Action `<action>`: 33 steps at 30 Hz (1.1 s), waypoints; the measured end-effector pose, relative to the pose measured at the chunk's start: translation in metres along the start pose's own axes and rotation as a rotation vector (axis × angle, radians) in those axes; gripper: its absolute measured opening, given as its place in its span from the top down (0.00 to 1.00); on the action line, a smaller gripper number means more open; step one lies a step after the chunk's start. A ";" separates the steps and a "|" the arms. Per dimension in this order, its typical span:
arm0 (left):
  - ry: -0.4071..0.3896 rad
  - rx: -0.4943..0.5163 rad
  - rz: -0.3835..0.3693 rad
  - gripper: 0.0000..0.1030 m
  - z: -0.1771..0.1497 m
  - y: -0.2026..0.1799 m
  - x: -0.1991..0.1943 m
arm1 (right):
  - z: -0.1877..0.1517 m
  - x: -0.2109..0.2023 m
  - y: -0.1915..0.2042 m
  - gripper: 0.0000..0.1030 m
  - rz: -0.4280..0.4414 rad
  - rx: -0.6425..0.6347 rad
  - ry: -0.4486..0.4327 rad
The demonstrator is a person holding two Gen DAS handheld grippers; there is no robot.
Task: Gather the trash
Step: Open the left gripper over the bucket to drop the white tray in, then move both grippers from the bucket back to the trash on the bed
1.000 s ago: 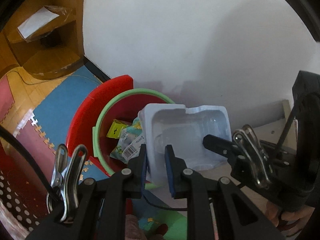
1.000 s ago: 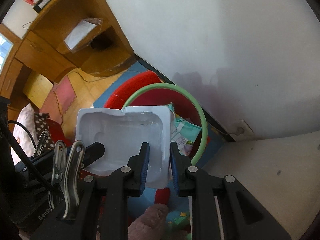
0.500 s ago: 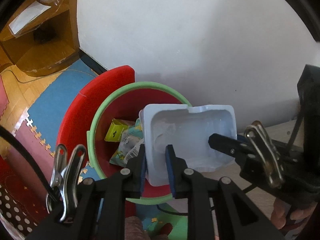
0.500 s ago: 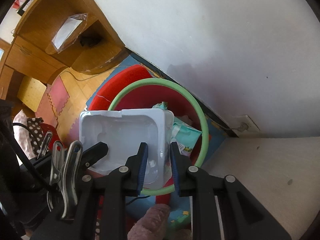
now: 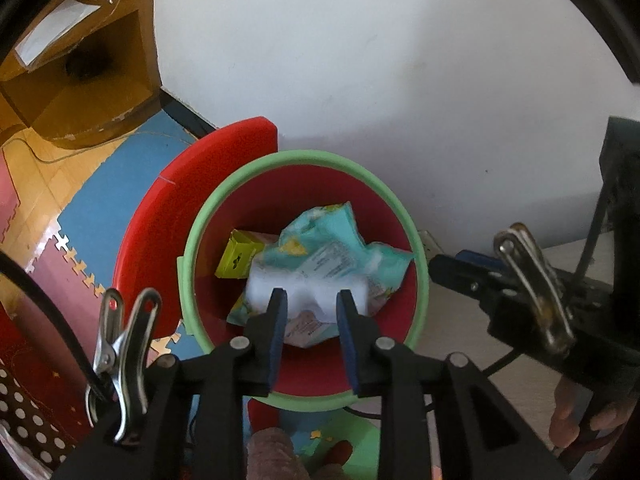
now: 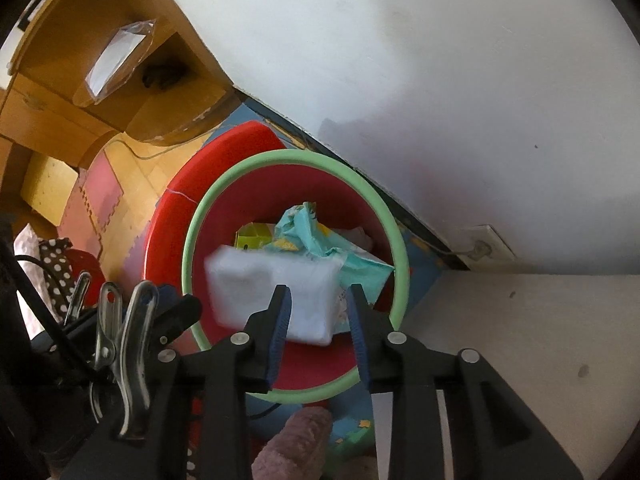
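Holding: nothing in either gripper; I point both of them down over the red bin point(image 5: 160, 216).
Left gripper point(image 5: 311, 296): my jaws are opening, a moderate gap, and the pads do not press on anything; the white plastic tray point(image 5: 304, 284) shows blurred in the gap, below them inside the bin.
Right gripper point(image 6: 320, 292): my jaws are opening too, with a similar gap; the white tray point(image 6: 256, 280) is blurred below and to the left of them, free of the pads.
White tray: inside the green rim point(image 5: 304, 156), on top of the other trash, near the rim side closest to me.
Other trash: a teal crumpled wrapper point(image 5: 332, 236) under the tray, toward the wall side; a yellow small box point(image 5: 238, 258) at the left inner side of the bin.
Bin: it stands on the foam floor mat point(image 5: 100, 188), just beside the white wall point(image 5: 360, 60).
My right hand: some fingers point(image 5: 568, 412) show at the lower right edge of the left view.
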State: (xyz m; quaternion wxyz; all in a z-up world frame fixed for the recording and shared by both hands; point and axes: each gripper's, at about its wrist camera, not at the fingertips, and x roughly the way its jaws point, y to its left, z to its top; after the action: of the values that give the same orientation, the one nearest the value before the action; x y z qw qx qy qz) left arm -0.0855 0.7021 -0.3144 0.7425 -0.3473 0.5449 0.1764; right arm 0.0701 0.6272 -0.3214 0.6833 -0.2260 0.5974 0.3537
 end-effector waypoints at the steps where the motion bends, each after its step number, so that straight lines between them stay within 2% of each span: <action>1: -0.003 0.003 0.000 0.75 0.000 -0.001 -0.002 | 0.000 -0.001 0.000 0.71 0.001 -0.002 -0.003; 9: -0.039 0.015 0.012 0.75 -0.002 -0.012 -0.027 | -0.008 -0.024 0.004 0.71 0.016 0.000 -0.035; 17: -0.081 0.037 0.013 0.75 -0.018 -0.032 -0.062 | -0.027 -0.065 0.013 0.71 0.052 0.008 -0.090; 23: -0.119 0.038 0.015 0.75 -0.032 -0.042 -0.096 | -0.053 -0.108 0.023 0.71 0.080 -0.008 -0.169; 33: -0.204 0.043 0.074 0.75 -0.059 -0.057 -0.164 | -0.107 -0.181 0.034 0.71 0.133 -0.061 -0.300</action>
State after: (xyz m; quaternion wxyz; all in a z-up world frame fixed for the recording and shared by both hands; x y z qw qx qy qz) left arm -0.1456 0.6401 -0.1528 0.7944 -0.2911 0.4827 0.2264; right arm -0.0324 0.5325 -0.1604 0.7327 -0.1515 0.4914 0.4458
